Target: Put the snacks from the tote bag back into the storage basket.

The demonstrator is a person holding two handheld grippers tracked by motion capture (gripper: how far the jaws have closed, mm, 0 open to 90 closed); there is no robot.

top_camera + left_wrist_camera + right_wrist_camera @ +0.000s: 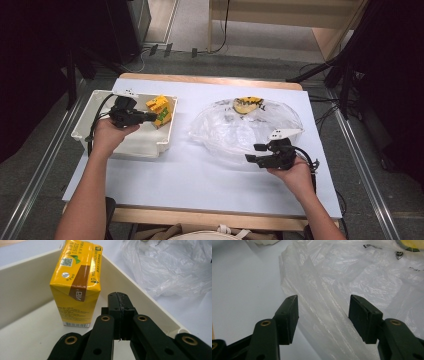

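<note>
The yellow drink box [76,285] stands up in the white bin [95,131], at the far right end near the wall. More yellow packs sit w/ it there, seen from the high view. The left gripper [120,302] is in the bin just beside the box, not touching it. Its jaws are pressed together w/ nothing between them. So that box looks put down & let go.

The right gripper [323,315] is at the near edge of the clear plastic bag [247,127] on the counter [200,185]. Its jaws are spread wide, w/ a fold of bag between them, but not pinching yet.

One more yellow thing [247,104] is at the far side of the bag; I think it's inside but can't tell for sure.

My guess: the job is moving stuff from bag to bin. Part is done, at least 1 thing is left. The right gripper prob. needs to grab the bag next.
</note>
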